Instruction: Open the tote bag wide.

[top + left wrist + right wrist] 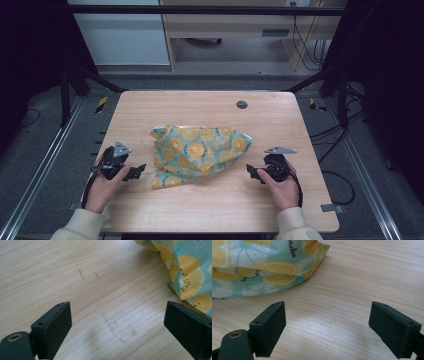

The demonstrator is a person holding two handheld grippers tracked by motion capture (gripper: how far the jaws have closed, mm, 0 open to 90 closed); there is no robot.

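Teal cloth (199, 152) w/ yellow lemon-slice print lies crumpled mid desk (210, 210), between my two grippers. Left gripper (140, 171) sits just beside its left edge, fingers (53, 327) wide apart, holding nothing. Right gripper (250, 172) near the cloth's right end, fingers (269, 326) also spread, empty.

This looks like a lab or recording workspace rather than a home. A pale wooden worktop (210, 107) stands inside a black metal frame (200, 10) on a grey floor (45, 150), with dark curtains (30, 50) at both sides. Loose cables (305, 45) hang by a plain wooden desk (225, 25) behind it.
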